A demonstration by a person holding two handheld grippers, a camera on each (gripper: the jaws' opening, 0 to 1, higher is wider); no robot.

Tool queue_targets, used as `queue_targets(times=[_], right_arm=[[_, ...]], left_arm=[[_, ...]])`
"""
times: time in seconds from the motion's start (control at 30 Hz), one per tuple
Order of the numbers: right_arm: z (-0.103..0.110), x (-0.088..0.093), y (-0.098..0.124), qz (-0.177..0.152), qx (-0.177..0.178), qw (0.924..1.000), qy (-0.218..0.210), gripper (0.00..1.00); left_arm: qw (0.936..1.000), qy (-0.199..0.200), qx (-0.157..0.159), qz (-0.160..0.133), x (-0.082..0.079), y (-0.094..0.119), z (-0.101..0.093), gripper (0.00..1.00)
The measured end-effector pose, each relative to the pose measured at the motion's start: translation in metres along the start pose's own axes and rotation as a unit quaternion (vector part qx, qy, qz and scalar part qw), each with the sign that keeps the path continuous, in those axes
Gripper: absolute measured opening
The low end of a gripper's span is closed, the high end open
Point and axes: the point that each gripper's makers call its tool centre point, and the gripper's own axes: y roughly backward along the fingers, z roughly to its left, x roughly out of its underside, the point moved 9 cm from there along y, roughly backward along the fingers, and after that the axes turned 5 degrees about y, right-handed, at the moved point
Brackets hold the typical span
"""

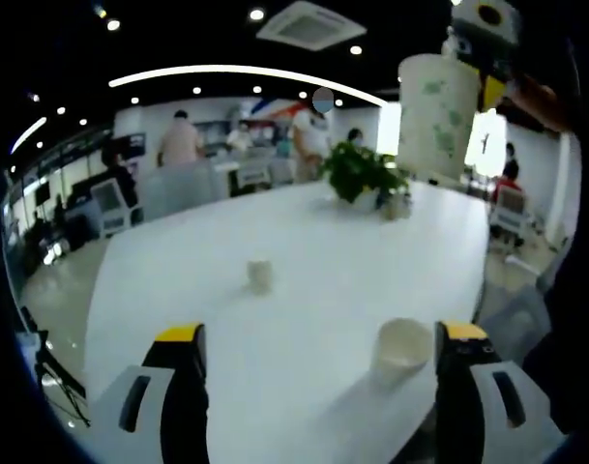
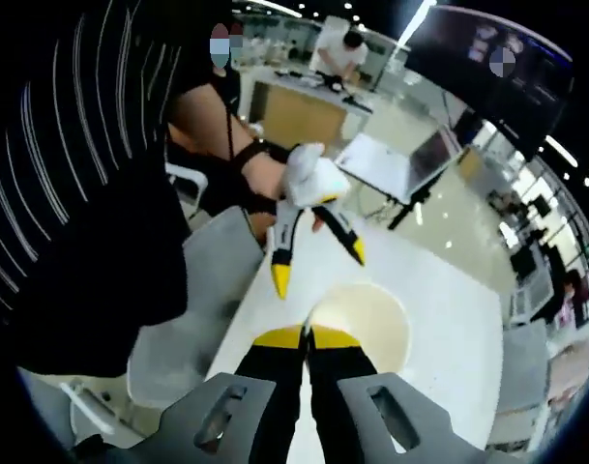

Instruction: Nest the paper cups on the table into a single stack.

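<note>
Early on: right gripper (image 2: 307, 336) clamps a raised cup (image 2: 360, 324), left gripper (image 1: 318, 333) open & empty, w/ two cups (image 1: 402, 346) loose on the table (image 1: 304, 251).

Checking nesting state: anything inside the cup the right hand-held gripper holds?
Right hand-held gripper pinches the cup rim; the visible interior looks empty. Its jaws cover the near wall.

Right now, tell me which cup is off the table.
The patterned cup, held up in the right gripper. The cup by the left gripper's jaws and the far small cup both sit on the table.
</note>
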Motion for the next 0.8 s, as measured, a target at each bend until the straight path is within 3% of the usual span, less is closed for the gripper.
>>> queue_targets(times=[0.13,0.3,0.8], right_arm=[[0.006,0.005,-0.013,0.004,-0.018,0.9998,0.0,0.0],[0.01,0.01,-0.026,-0.016,-0.019,0.9997,0.0,0.0],[0.033,0.036,-0.083,0.007,-0.049,0.9988,-0.004,0.0]], left_arm=[[1.0,-0.001,-0.003,0.0,0.001,0.0,0.003,0.97],[0.9998,0.017,-0.004,-0.005,0.003,-0.001,0.004,0.97],[0.9991,0.035,-0.022,-0.004,0.011,0.005,0.009,0.95]])
